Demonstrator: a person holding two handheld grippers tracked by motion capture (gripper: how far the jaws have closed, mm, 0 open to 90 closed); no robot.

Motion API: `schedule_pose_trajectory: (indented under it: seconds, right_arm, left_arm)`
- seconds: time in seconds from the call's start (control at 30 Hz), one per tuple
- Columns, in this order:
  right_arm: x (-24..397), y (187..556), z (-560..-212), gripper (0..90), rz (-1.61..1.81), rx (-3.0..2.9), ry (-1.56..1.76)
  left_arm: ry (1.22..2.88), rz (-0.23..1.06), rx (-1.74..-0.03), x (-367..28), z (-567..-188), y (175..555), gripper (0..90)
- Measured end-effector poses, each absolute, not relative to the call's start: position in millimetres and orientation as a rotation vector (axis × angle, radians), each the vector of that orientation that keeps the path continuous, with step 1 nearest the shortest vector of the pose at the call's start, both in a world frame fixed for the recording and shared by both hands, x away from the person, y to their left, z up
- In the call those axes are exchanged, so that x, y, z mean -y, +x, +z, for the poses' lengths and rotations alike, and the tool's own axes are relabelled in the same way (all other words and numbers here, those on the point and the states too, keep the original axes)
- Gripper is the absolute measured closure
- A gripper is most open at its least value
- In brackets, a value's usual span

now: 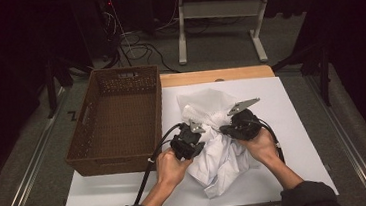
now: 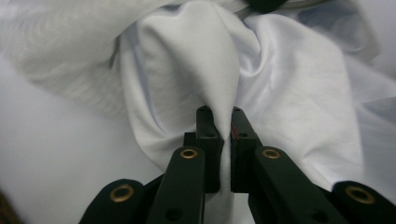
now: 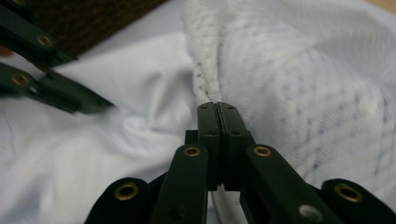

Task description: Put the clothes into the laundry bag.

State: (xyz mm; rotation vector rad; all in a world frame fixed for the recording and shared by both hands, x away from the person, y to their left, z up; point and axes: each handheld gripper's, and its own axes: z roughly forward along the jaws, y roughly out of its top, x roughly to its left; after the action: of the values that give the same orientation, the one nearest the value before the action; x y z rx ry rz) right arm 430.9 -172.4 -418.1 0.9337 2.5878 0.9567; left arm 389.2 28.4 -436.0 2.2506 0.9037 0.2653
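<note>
A crumpled white cloth (image 1: 221, 160) lies in a heap on the white table top (image 1: 298, 123), between both hands. My left gripper (image 1: 198, 133) is at the heap's left side; in the left gripper view its jaws (image 2: 223, 112) are shut on a raised fold of the cloth (image 2: 280, 84). At the heap's upper right, my right gripper (image 1: 227, 127) points left. Its jaws (image 3: 217, 106) are shut on a stitched edge of the textured cloth (image 3: 289, 70). The left gripper's black arms (image 3: 51, 79) show at the upper left of the right gripper view.
A brown woven basket (image 1: 159, 105) stands on the table's left part, close to the left hand, and shows dark at the top of the right gripper view (image 3: 93, 18). Beyond the table's far edge are a stand's legs (image 1: 181, 38) and cables on the floor.
</note>
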Motion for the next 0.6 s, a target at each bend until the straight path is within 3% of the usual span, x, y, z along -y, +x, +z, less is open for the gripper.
schedule_pose_trajectory:
  seconds: [0.3,0.6]
  right_arm:
    - [153.0,414.6,-386.4,90.0,1.066,-2.579,0.754]
    - [159.2,415.7,-405.2,90.0,1.024,-2.635,0.784]
  left_arm:
    - [2.236,0.229,-0.921,-13.8,-434.0,412.4,86.0]
    - [2.235,0.216,-1.028,-6.0,-454.2,440.2,85.0]
